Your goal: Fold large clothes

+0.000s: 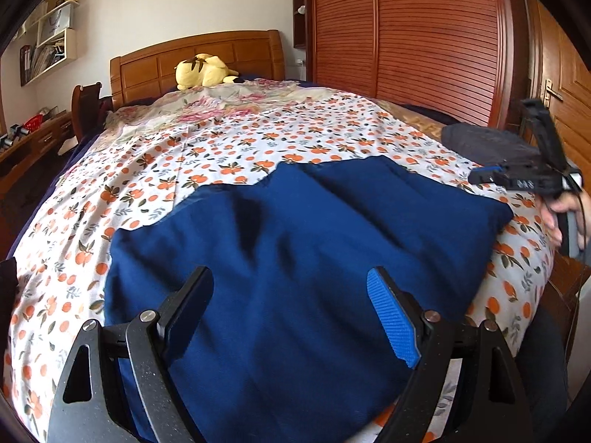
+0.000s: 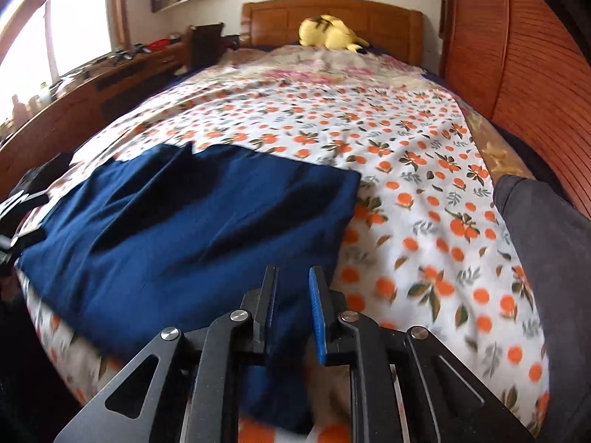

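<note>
Left wrist view shows you the bed's white orange-print sheet [image 1: 229,155] spread wide, with the folded navy blue garment [image 1: 295,258] lying flat on its near part. Far off, a yellow plush toy [image 1: 203,70] rests against the wooden headboard [image 1: 207,55]. Your left gripper [image 1: 291,295] hangs above the garment, jaws released and empty. Your right gripper [image 2: 291,295], over the garment's near right edge, has its jaws narrowly apart, grasping nothing.
</note>
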